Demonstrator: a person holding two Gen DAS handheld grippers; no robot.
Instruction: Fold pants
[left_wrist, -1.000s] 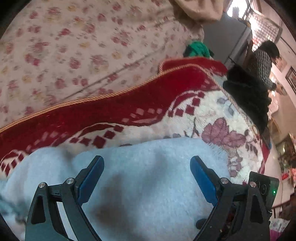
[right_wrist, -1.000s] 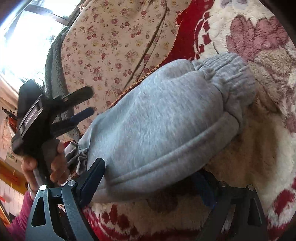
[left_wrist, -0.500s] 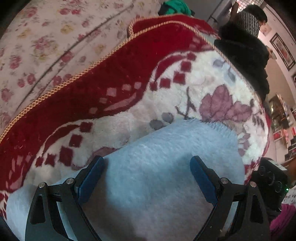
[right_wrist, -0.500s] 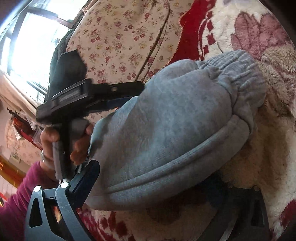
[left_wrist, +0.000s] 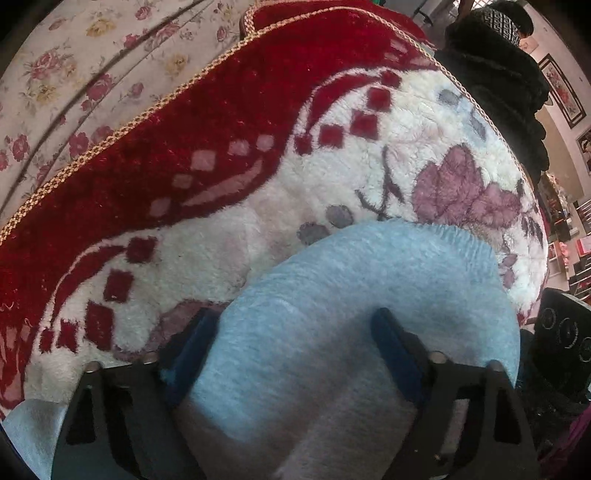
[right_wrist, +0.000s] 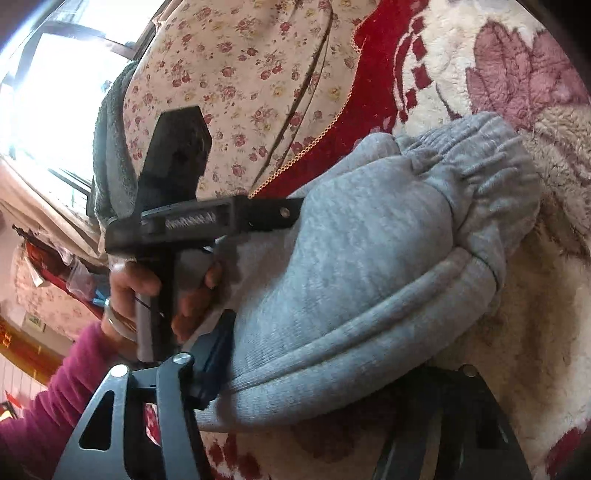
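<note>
The grey pants (right_wrist: 369, 258) lie folded into a thick bundle on a plush blanket, elastic waistband (right_wrist: 491, 162) at the far end. My right gripper (right_wrist: 317, 365) is closing on the bundle's near fold. Its left blue pad (right_wrist: 214, 350) presses the cloth; the other finger is hidden under the fabric. My left gripper (left_wrist: 291, 350) points steeply down onto the pants (left_wrist: 369, 295), jaws closing, with a hump of cloth loose between the blue fingers (left_wrist: 395, 350). The right wrist view shows a hand (right_wrist: 140, 280) holding that left gripper against the bundle's far side.
The red and cream flowered blanket (left_wrist: 221, 166) covers the surface, with a gold cord edge and a floral sheet (left_wrist: 74, 74) beyond. A person in dark clothes (left_wrist: 491, 74) stands at the far right. A bright window (right_wrist: 44, 92) is at the left. A magenta sleeve (right_wrist: 55, 387) enters low.
The left gripper came down and across onto the pants bundle. Both pairs of jaws narrowed around the cloth. The right gripper stayed in place.
</note>
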